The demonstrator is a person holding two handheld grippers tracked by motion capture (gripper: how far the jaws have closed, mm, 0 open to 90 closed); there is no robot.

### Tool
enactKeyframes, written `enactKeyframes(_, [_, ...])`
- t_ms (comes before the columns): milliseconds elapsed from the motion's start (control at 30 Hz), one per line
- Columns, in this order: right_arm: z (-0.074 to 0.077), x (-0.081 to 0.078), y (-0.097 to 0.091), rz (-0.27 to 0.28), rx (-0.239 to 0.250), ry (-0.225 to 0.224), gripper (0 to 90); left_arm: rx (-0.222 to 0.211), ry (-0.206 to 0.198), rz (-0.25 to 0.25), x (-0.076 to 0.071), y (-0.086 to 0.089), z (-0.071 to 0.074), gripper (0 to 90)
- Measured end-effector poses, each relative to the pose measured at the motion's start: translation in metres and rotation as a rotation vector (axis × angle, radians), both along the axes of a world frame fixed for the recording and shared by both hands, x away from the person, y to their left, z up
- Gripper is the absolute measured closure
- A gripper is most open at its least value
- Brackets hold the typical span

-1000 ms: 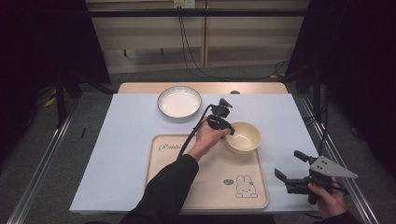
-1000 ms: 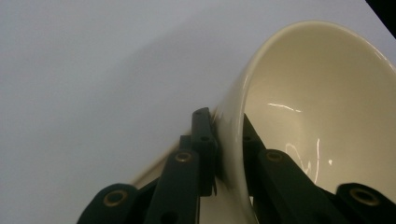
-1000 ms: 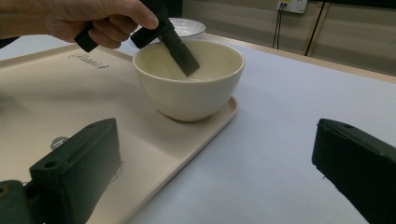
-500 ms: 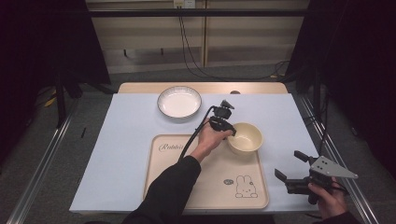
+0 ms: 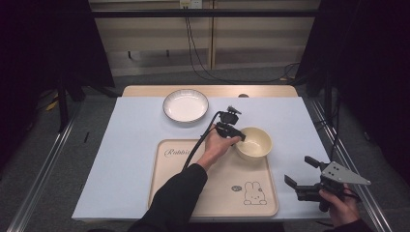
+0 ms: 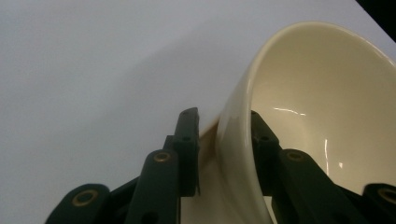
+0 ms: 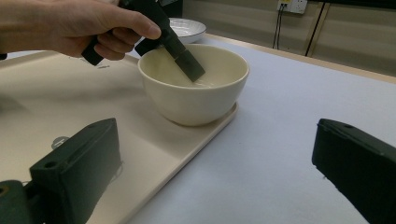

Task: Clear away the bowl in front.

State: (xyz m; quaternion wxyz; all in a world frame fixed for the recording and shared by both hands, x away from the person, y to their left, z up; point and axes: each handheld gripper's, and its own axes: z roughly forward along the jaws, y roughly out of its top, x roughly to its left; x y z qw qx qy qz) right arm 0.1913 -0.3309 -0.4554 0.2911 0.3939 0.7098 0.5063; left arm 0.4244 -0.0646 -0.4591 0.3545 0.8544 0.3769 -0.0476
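Note:
A cream bowl (image 5: 254, 142) stands on the far right corner of a beige tray (image 5: 193, 193). My left gripper (image 5: 239, 137) reaches over the bowl's near-left rim, one jaw inside and one outside. In the left gripper view the bowl wall (image 6: 327, 116) stands between the jaws; the outer finger (image 6: 187, 140) is a gap away from it. These jaws have just been opening, with the rim still between them. The right gripper view shows the bowl (image 7: 194, 93) and the inner finger (image 7: 187, 63). My right gripper (image 5: 300, 170) hovers wide open at the front right, holding nothing.
A white plate (image 5: 185, 105) sits at the back of the pale blue mat (image 5: 121, 159), beyond the tray. The tray has a rabbit drawing (image 5: 254, 192) near its front right. The table's right edge runs close to my right hand.

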Motion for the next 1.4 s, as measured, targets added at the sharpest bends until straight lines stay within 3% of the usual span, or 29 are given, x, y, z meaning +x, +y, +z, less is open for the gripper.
enactKeyframes(67, [0.0,0.0,0.0,0.0,0.0,0.0,0.7,-0.013,-0.015,-0.002,-0.001,0.002,0.0,66.9])
enactKeyframes(200, [0.0,0.0,0.0,0.004,0.006,0.004,0.7,-0.01,-0.047,-0.001,-0.004,0.005,0.001,52.3])
enactKeyframes(267, [0.0,0.0,0.0,0.002,0.004,0.006,0.7,-0.007,-0.08,-0.026,-0.005,0.01,0.002,49.4])
enactKeyframes(433, [0.0,0.0,0.001,-0.003,0.0,0.001,0.6,-0.037,-0.137,-0.019,-0.007,0.017,0.008,35.9])
enactKeyframes(567, [0.0,0.001,0.001,-0.003,0.002,-0.003,0.7,-0.029,-0.158,0.018,-0.008,0.022,0.013,20.2])
enactKeyframes(600, [0.0,0.001,0.001,-0.002,0.002,0.0,0.7,-0.049,-0.18,0.032,-0.01,0.027,0.018,16.0])
enactKeyframes(700, [0.0,0.001,0.001,0.001,0.004,0.004,0.7,-0.048,-0.202,0.049,-0.012,0.032,0.023,9.8])
enactKeyframes(733, [0.0,0.001,0.001,0.0,0.002,-0.001,0.7,-0.044,-0.227,0.074,-0.014,0.038,0.028,5.2])
enactKeyframes(833, [0.0,0.001,0.001,0.002,0.003,0.002,0.7,-0.053,-0.229,0.08,-0.015,0.048,0.033,4.7])
enactKeyframes(900, [0.0,0.001,0.001,0.003,0.003,0.002,0.7,-0.062,-0.248,0.11,-0.017,0.054,0.034,4.9])
enactKeyframes(1000, [0.0,0.002,0.001,0.002,0.003,0.001,0.7,-0.068,-0.247,0.096,-0.018,0.065,0.036,3.1])
enactKeyframes(1167, [0.0,0.002,0.001,-0.002,0.001,0.003,0.7,-0.093,-0.262,0.127,-0.024,0.079,0.037,3.4])
enactKeyframes(1233, [0.0,0.002,0.001,0.0,0.0,0.001,0.7,-0.074,-0.293,0.143,-0.027,0.084,0.037,3.3])
enactKeyframes(1400, [0.0,0.002,0.001,-0.003,0.002,-0.006,0.7,-0.074,-0.344,0.155,-0.035,0.1,0.036,2.6])
